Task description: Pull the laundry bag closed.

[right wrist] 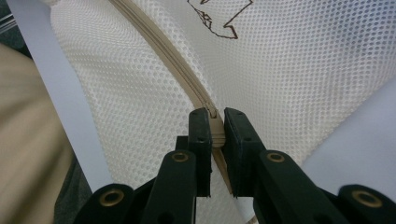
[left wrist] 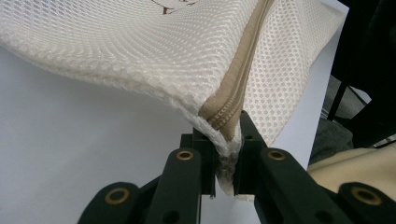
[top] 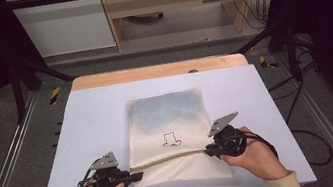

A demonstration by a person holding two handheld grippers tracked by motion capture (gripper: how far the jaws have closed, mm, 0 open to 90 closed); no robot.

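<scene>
Lying flat on the white table (top: 82, 117), near its front edge: a cream mesh bag (top: 169, 123). Clamped on the bag's left edge at the zipper (left wrist: 238, 88) end, left gripper (top: 137, 176). Pinched on the zipper at the bag's right edge, right gripper (top: 210, 150)

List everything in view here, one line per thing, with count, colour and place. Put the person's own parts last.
mesh bag: one, cream, lying flat on the middle of the table, with something bluish showing through its far half and a small dark outline drawing printed on it
zipper: one, beige, running across the bag near its front edge
table: one, pale top with a wooden far edge
cabinet: one, white, on the floor beyond the table
left claw: one, black, shut on the bag's near-left corner at the zipper end
right claw: one, black, shut on the zipper at the bag's right edge
hands: two, one on each claw, at the near edge of the table
</scene>
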